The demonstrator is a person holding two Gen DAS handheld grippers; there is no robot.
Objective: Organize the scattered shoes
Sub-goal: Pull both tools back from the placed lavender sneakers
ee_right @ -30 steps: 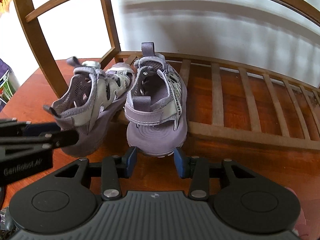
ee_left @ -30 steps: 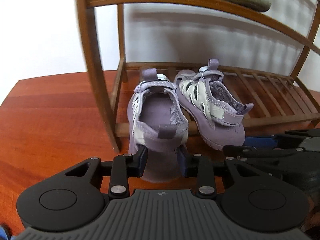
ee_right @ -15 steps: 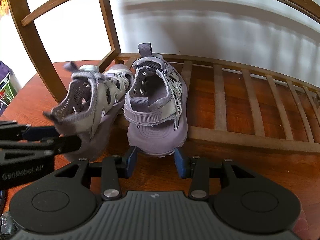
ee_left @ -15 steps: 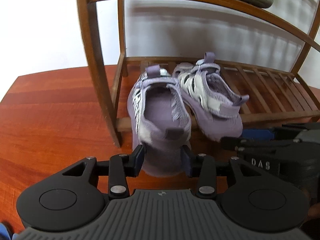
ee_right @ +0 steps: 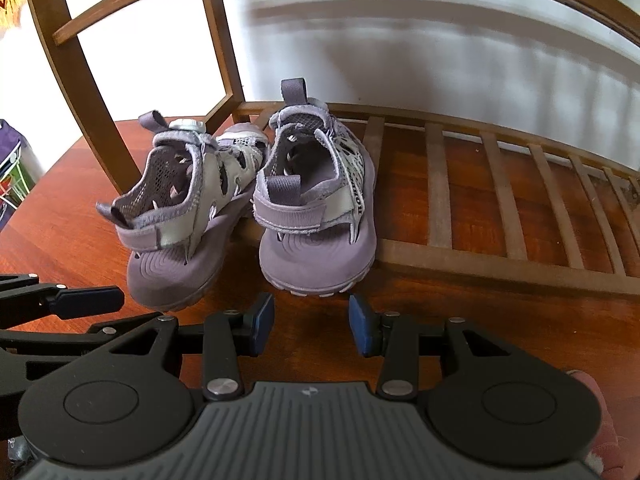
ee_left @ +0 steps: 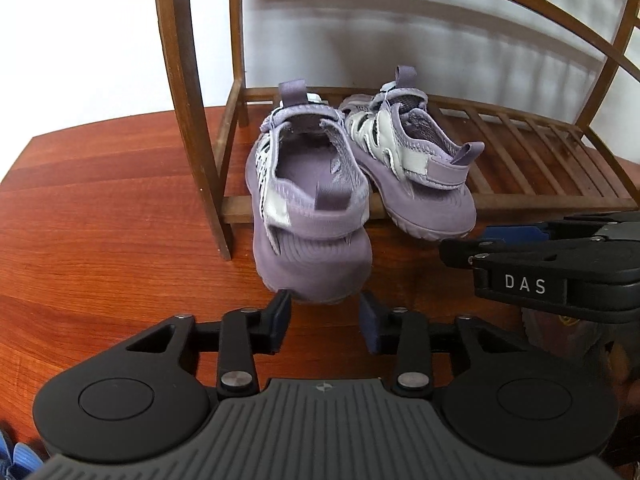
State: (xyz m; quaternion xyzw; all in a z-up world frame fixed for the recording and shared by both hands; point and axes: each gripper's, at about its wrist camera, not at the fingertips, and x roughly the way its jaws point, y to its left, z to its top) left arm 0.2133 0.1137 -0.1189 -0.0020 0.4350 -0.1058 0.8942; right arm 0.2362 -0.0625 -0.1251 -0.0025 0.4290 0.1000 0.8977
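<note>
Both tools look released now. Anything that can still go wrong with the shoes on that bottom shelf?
1. Both purple sandals, left sandal and right sandal, sit only partly on the bottom shelf; their heels overhang its front rail and could tip off.
2. The open left tool and right tool sit close to the heels; a careless move could nudge them.

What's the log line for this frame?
left gripper: open, behind left shoe | right gripper: open, behind right shoe | shoes: heels overhang rack
</note>
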